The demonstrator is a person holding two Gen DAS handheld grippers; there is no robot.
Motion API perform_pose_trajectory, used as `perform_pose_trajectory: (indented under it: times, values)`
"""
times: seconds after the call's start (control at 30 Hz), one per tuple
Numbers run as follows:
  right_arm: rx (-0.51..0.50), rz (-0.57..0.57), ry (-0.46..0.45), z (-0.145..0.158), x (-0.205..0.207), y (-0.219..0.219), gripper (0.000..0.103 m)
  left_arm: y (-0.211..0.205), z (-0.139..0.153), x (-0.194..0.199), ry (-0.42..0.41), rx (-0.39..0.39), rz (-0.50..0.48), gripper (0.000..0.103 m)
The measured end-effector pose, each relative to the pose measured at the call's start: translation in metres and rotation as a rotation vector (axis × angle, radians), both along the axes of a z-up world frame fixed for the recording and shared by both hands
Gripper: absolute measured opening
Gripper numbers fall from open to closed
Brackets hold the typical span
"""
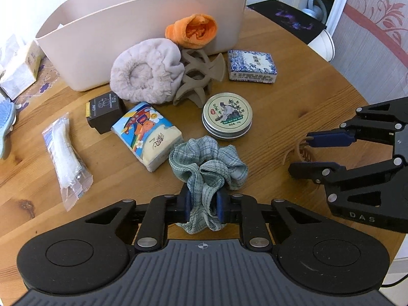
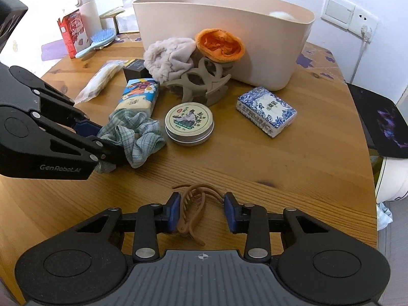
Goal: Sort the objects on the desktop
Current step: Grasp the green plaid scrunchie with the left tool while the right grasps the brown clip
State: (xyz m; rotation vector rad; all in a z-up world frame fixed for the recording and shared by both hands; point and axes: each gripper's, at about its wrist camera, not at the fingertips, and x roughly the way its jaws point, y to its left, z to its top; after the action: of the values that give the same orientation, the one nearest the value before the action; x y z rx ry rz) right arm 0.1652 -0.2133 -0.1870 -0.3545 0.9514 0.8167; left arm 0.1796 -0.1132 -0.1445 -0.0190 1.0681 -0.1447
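Observation:
My left gripper (image 1: pixel 203 205) is shut on a green checked scrunchie (image 1: pixel 207 167), which rests on the wooden table; the scrunchie also shows in the right wrist view (image 2: pixel 132 135). My right gripper (image 2: pixel 202 213) is open around a brown hair claw clip (image 2: pixel 195 206) lying on the table; the left pad touches it, the right pad stands apart. The right gripper also shows in the left wrist view (image 1: pixel 303 154) with the clip (image 1: pixel 302 149) between its fingers. A beige bin (image 1: pixel 142 25) stands at the back.
Between me and the bin lie a round tin (image 1: pixel 227 114), a blue-white box (image 1: pixel 252 66), a tissue pack (image 1: pixel 148 135), a dark box (image 1: pixel 105 111), a beige claw clip (image 1: pixel 199 76), grey (image 1: pixel 146 70) and orange (image 1: pixel 192 29) cloths, and a wrapped packet (image 1: pixel 65 153).

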Motion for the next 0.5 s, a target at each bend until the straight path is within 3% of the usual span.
perform_pose_trajectory:
  times: [0.5]
  values:
    - [0.053, -0.067, -0.065, 0.030, -0.008, -0.014, 0.034, 0.014, 0.026, -0.024, -0.069, -0.010, 0.008, 0.017]
